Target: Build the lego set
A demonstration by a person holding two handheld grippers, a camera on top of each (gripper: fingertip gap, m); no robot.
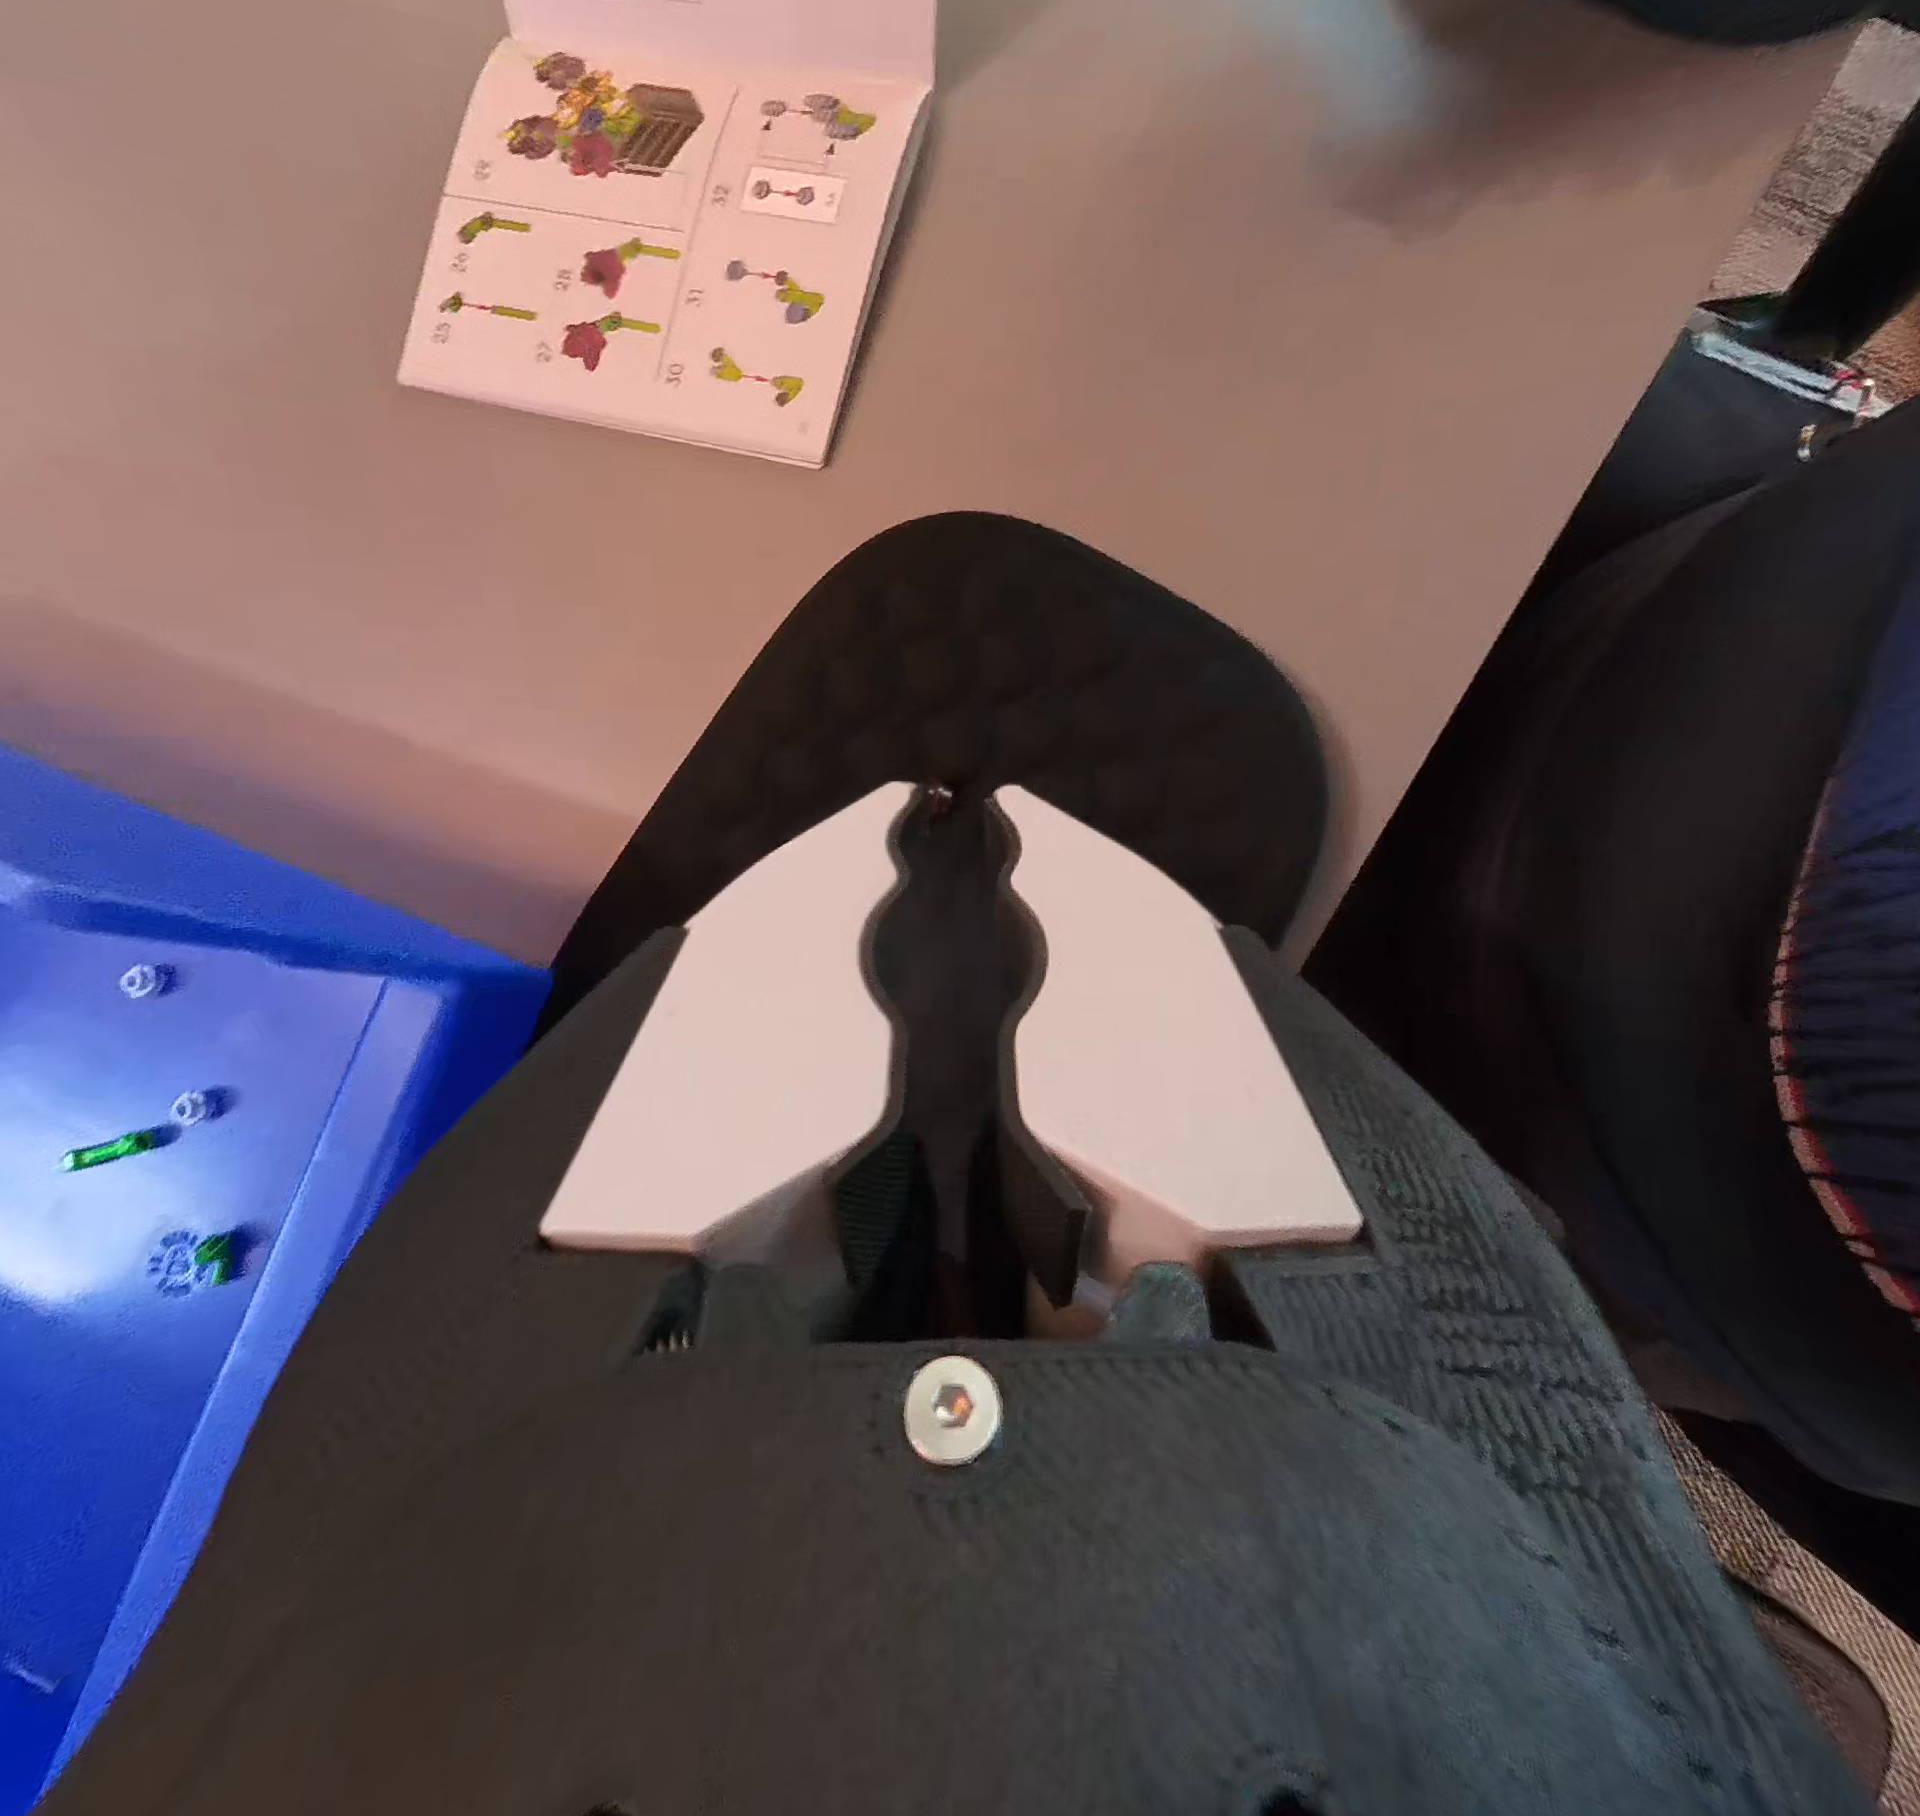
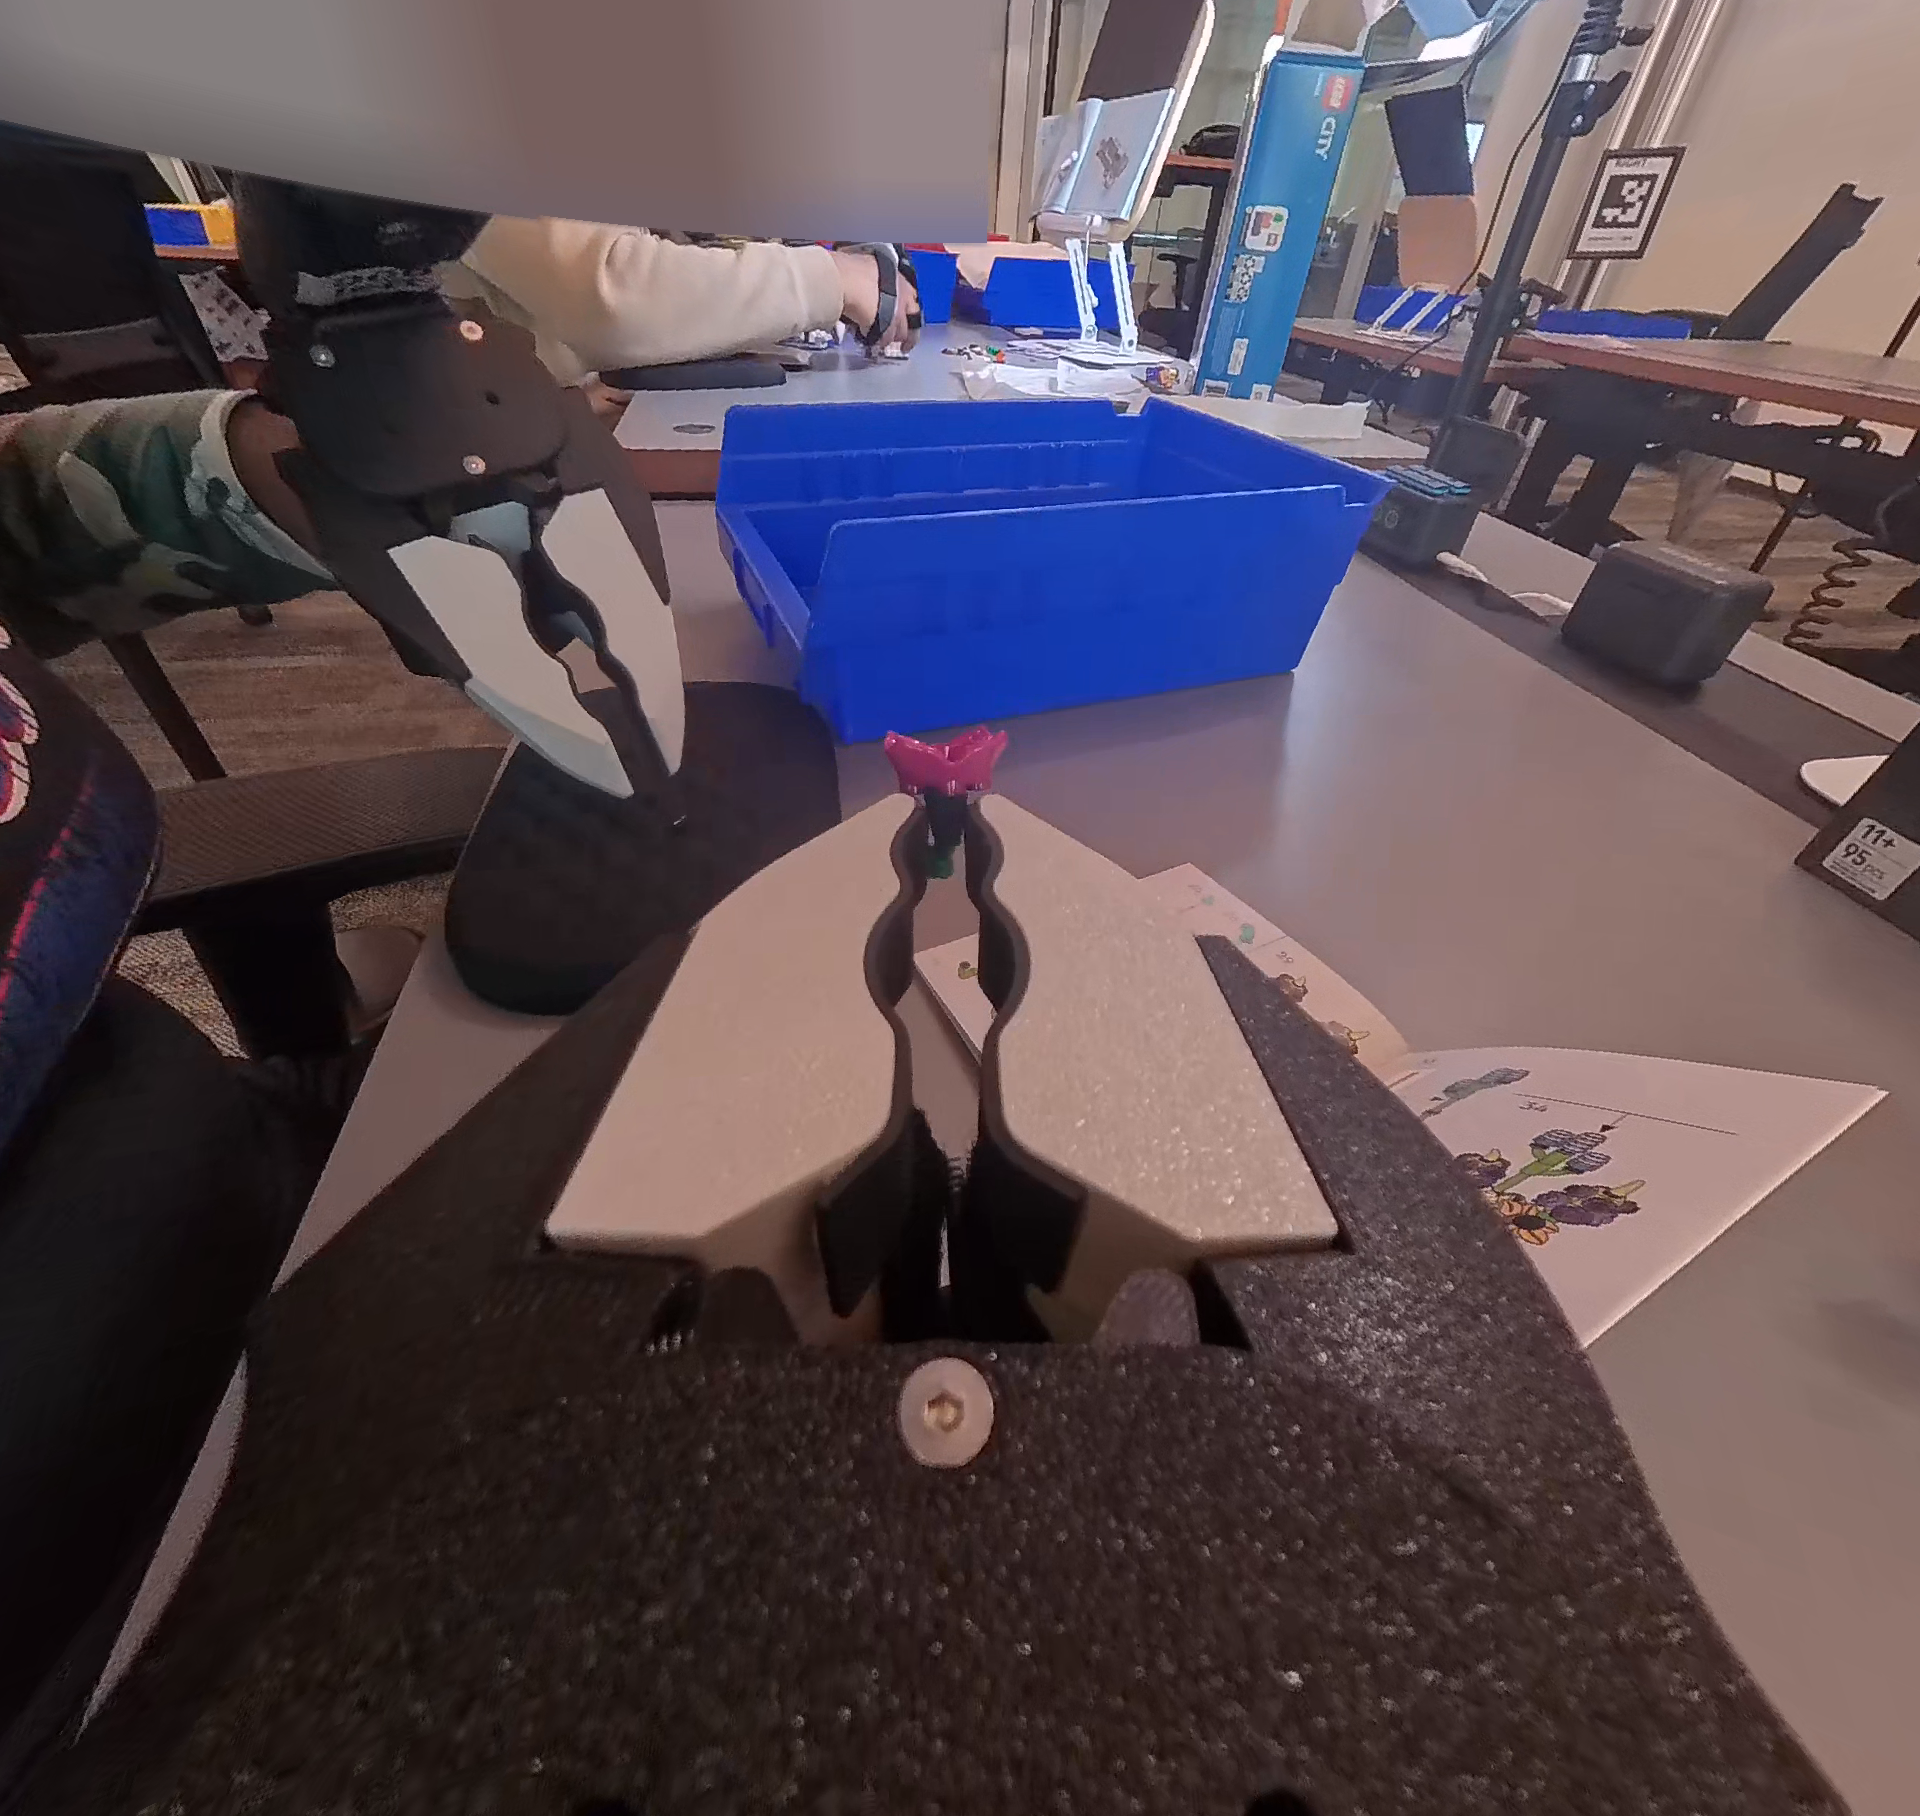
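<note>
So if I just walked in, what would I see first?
Probably the pink flower piece, pinched upright at the tip of the right gripper just above the grey table. Behind it sits a big blue bin. The open instruction booklet lies flat on the table ahead of the left gripper, which is shut over a black pad.
</note>
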